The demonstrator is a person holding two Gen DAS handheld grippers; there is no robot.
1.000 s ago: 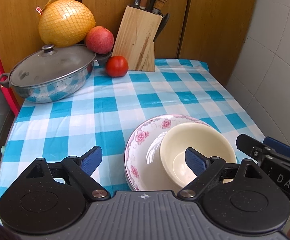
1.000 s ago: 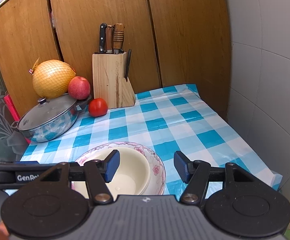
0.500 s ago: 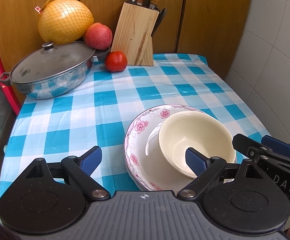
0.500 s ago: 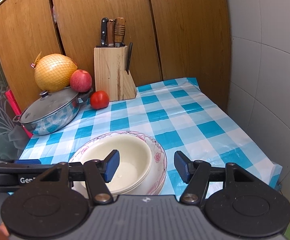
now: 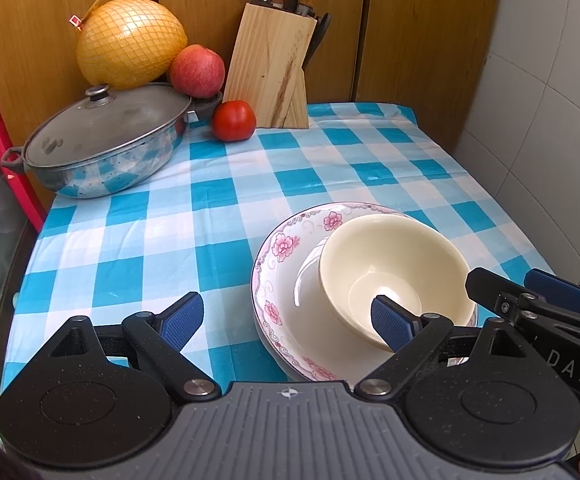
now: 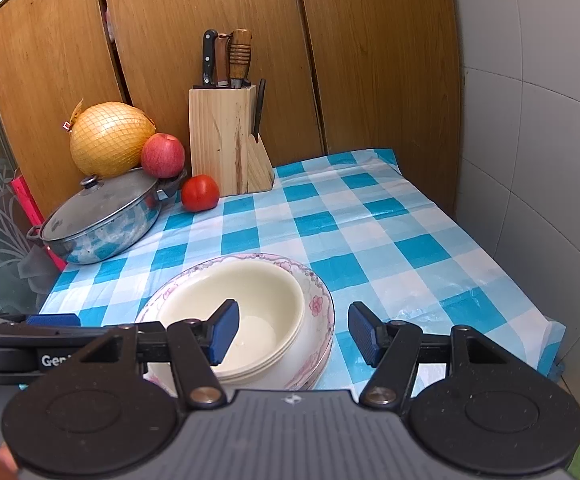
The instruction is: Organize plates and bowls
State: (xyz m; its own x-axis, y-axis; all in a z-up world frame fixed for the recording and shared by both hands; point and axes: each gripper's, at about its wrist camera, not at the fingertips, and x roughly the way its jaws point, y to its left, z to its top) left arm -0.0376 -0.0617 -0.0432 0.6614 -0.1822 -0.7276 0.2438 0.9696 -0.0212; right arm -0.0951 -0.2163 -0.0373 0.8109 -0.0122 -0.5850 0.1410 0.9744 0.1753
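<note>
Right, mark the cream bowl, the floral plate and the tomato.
cream bowl [image 5: 390,256]: left wrist view, on its inner wall.
floral plate [image 5: 285,246]: left wrist view, on its flowered rim, left of the bowl.
tomato [image 6: 199,193]: right wrist view, on the middle of its red skin.

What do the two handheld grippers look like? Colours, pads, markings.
Both match: the left gripper and right gripper have a ribbed grey body with a small compass-like mark, two round speckled black discs, black linkage arms with silver pivots, and blue textured pads. White lettering runs along each gripper's side, cut off as "DAS" and "Gen". No cables or sleeves show.
</note>
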